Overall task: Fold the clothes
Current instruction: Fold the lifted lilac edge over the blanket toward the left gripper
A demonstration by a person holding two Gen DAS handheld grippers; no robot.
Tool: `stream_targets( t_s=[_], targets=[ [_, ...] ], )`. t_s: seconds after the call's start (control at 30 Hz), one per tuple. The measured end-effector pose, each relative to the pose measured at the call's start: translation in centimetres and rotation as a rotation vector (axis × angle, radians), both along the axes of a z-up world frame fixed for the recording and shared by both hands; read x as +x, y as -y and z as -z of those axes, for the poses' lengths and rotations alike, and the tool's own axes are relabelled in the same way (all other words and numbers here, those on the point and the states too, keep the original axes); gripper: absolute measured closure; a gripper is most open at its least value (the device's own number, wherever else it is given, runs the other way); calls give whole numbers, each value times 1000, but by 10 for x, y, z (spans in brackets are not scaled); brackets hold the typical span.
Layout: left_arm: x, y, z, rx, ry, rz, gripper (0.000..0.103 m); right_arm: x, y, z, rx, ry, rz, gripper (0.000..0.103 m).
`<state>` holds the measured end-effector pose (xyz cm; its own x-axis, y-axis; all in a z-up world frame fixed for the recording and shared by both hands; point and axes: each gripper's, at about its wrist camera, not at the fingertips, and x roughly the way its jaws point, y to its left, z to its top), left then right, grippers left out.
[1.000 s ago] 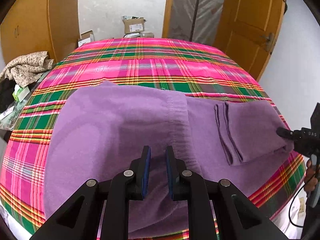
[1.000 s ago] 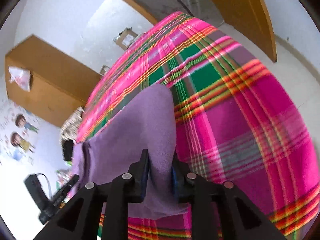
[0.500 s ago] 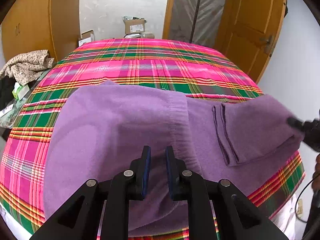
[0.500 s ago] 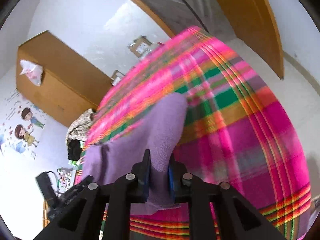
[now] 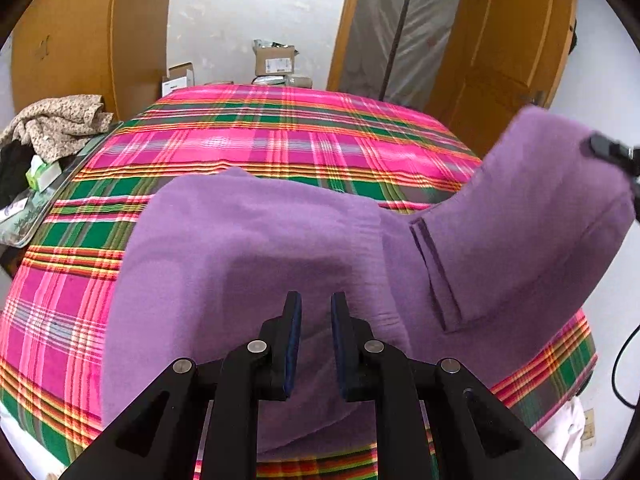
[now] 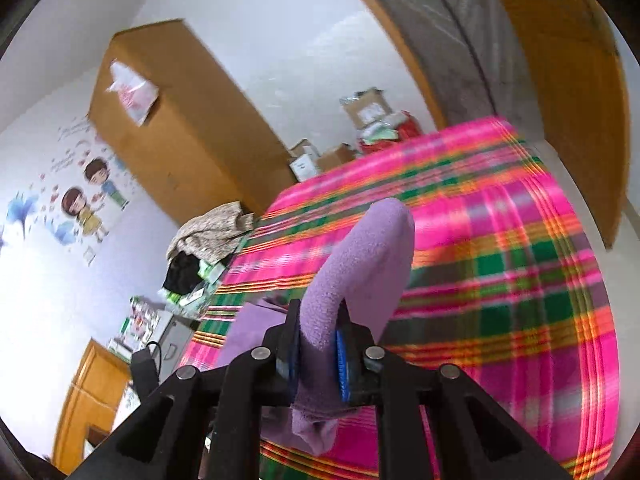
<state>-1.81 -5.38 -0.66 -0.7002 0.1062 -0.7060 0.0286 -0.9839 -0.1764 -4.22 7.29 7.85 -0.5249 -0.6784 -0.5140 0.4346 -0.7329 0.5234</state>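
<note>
Left gripper (image 5: 316, 320): jaws nearly closed, narrow gap, nothing pinched; it hangs over the near part of the purple garment (image 5: 248, 264). Right gripper (image 6: 318, 344): jaws have just been closing and now clamp a thick fold of that garment, which arches up past the fingertips. Garment lies spread on the plaid bedspread (image 5: 280, 140), its right end lifted clear. Only the left view shows that lifted flap; only the right view shows the pinch and the wall stickers (image 6: 84, 196). Far half of the bedspread is bare. Clothes pile (image 5: 56, 124) sits off the left edge; boxes (image 5: 276, 60) beyond the far edge.
</note>
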Motion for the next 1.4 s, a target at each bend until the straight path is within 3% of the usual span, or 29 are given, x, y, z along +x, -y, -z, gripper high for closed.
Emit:
stream_targets(
  t_s=[0.2, 0.43, 0.7, 0.87, 1.1, 1.23, 1.4],
  targets=[
    [13, 23, -8, 6, -27, -49, 88, -1, 64, -23, 32, -44, -112, 88],
    [30, 62, -12, 18, -43, -134, 88, -5, 144, -15, 57, -23, -240, 88],
    [47, 103, -5, 33, -30, -223, 88, -14, 227, 35, 134, 90, -362, 86],
    [53, 122, 0, 41, -19, -261, 88, -14, 273, 75, 196, 187, -436, 74],
    [55, 128, 1, 72, -27, -239, 88, 0, 268, 63, 134, 143, -482, 69],
    [50, 122, -1, 138, -52, -167, 64, -1, 235, 58, 127, 116, -399, 68],
    [29, 107, 5, 199, -34, -67, 54, -6, 188, 74, 97, 161, -287, 68]
  ],
)
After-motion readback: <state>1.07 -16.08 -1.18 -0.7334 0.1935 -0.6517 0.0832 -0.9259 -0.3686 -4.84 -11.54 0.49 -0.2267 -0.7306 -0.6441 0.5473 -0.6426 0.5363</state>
